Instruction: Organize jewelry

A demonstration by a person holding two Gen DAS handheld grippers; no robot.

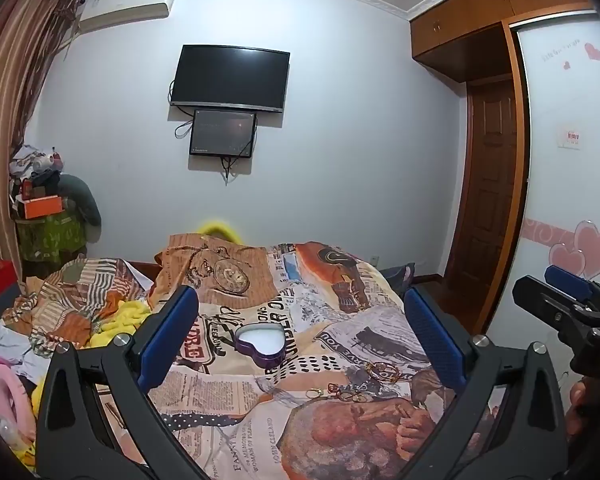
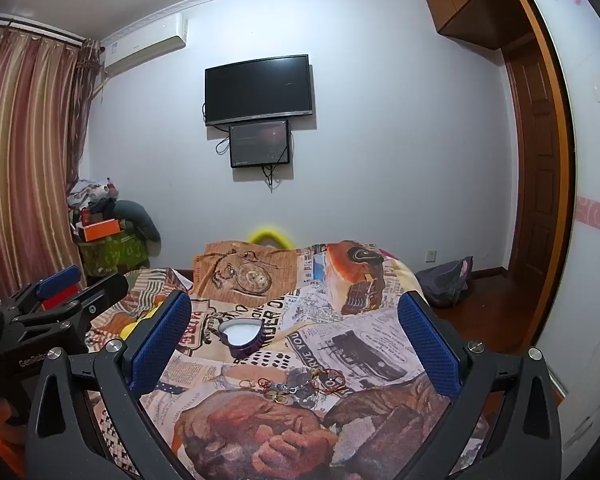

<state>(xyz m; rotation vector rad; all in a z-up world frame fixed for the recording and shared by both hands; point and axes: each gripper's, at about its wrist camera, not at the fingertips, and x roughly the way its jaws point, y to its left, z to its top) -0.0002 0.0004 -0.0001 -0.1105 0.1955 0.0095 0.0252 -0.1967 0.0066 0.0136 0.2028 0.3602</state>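
Observation:
An open purple heart-shaped box (image 1: 260, 342) with a white inside lies on the patterned bedspread (image 1: 228, 392); it also shows in the right wrist view (image 2: 242, 337). Nearer me lie several small gold rings (image 1: 342, 394) and a thin bracelet (image 1: 382, 372); the right wrist view shows the rings (image 2: 274, 390) and bracelet (image 2: 328, 380). My left gripper (image 1: 300, 320) is open and empty above the bed, the jewelry between its fingers. My right gripper (image 2: 296, 318) is open and empty, likewise held above the jewelry. Each gripper shows at the edge of the other's view.
A crumpled quilt and yellow cloth (image 1: 112, 320) lie at the bed's left. A cluttered pile with an orange box (image 1: 42, 208) stands in the far left corner by the curtain. A TV (image 1: 230, 78) hangs on the far wall. A wardrobe and door (image 1: 496, 184) are at right.

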